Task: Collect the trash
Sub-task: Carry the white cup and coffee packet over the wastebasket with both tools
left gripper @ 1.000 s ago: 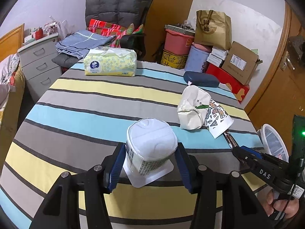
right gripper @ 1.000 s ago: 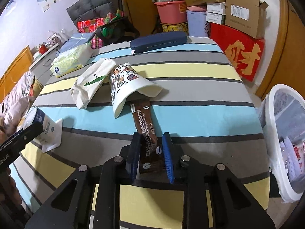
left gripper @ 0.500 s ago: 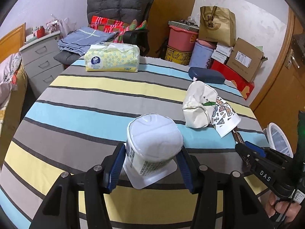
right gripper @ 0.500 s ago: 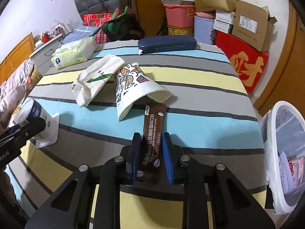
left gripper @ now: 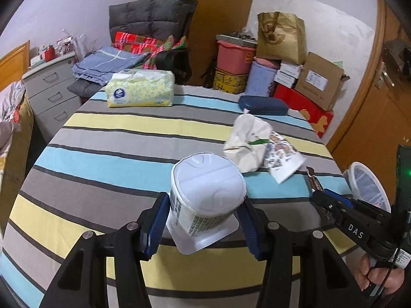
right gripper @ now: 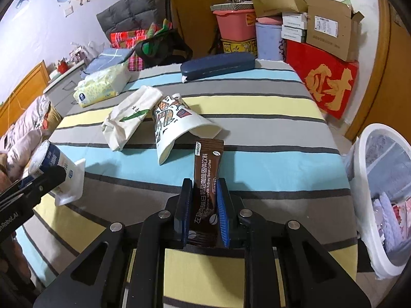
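Lilac walls, wooden wardrobe [left gripper: 203,12], grey drawer unit [left gripper: 48,89], striped tablecloth [left gripper: 128,138].

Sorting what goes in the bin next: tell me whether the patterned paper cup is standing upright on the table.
No: the patterned paper cup lies tipped on its side on the striped tablecloth, mouth open toward the camera.

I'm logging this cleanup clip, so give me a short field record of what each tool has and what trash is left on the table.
left tool: closed on the white yogurt cup, which is upside down
right tool: shut on the brown coffee sachet
trash on table: patterned paper cup lying on its side; crumpled white paper bag beside it
other table items: tissue pack, dark blue case
bin: white basket past the table's right edge, already holding some trash
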`<action>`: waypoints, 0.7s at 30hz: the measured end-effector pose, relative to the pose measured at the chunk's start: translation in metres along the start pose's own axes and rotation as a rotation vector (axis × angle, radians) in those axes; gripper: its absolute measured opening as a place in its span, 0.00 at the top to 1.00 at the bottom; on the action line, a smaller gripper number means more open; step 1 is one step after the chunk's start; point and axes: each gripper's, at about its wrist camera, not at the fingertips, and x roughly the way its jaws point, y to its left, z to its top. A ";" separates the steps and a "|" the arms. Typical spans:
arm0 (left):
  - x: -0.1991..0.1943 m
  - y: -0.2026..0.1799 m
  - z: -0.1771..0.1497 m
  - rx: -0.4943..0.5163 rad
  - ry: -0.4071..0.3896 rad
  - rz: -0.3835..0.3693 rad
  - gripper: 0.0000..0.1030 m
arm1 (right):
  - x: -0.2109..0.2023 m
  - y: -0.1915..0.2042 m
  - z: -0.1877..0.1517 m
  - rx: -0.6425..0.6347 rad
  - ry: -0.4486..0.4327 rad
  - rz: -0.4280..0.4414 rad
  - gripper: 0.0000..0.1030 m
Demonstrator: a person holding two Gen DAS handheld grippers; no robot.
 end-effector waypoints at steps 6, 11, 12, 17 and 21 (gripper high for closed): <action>-0.012 -0.023 -0.003 0.037 -0.008 -0.033 0.48 | -0.010 -0.007 -0.004 0.019 -0.011 0.009 0.81; -0.020 -0.046 -0.004 0.072 -0.014 -0.063 0.48 | -0.023 -0.016 -0.007 0.034 -0.035 0.007 0.81; -0.022 -0.050 -0.004 0.077 -0.016 -0.067 0.48 | -0.026 -0.018 -0.007 0.037 -0.039 0.005 0.81; -0.029 -0.078 -0.006 0.120 -0.025 -0.093 0.48 | -0.041 -0.032 -0.009 0.052 -0.070 -0.005 0.81; -0.034 -0.103 -0.007 0.154 -0.030 -0.119 0.48 | -0.052 -0.046 -0.011 0.070 -0.088 -0.017 0.81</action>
